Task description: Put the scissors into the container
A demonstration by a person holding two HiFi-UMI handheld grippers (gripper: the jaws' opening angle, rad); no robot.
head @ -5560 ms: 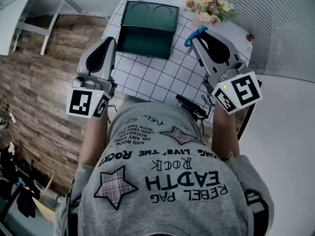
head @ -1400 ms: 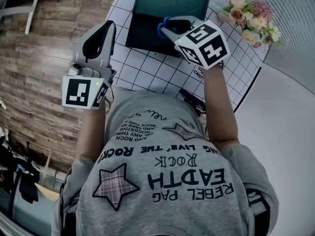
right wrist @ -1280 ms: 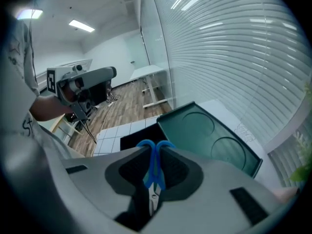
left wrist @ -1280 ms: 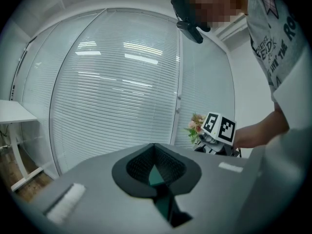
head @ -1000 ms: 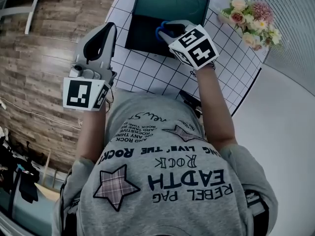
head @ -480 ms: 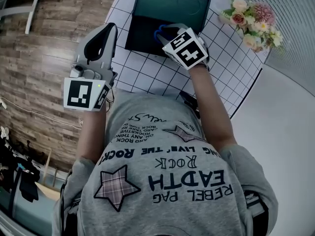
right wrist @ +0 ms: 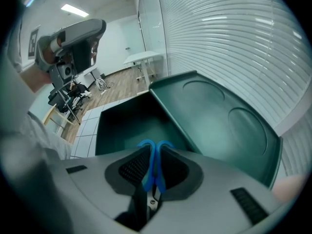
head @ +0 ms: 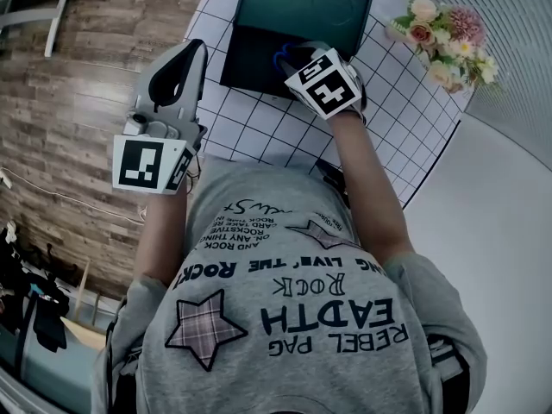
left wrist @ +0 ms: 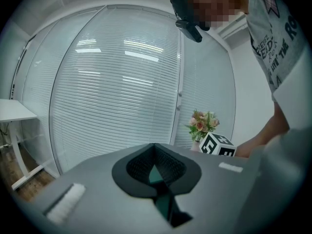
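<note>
right gripper (right wrist: 153, 155) with scissors (right wrist: 148, 173) over container (right wrist: 113, 126)

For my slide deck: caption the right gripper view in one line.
Right gripper grips blue-handled scissors above the open dark-green container, its lid tilted back.

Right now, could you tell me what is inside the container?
The container shows only bare floor; its near end is hidden behind the right hand-held gripper holding the scissors.

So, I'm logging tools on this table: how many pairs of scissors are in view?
1: blue-handled scissors, clamped in the right claw above the open container. Others may be hidden from these views.
</note>
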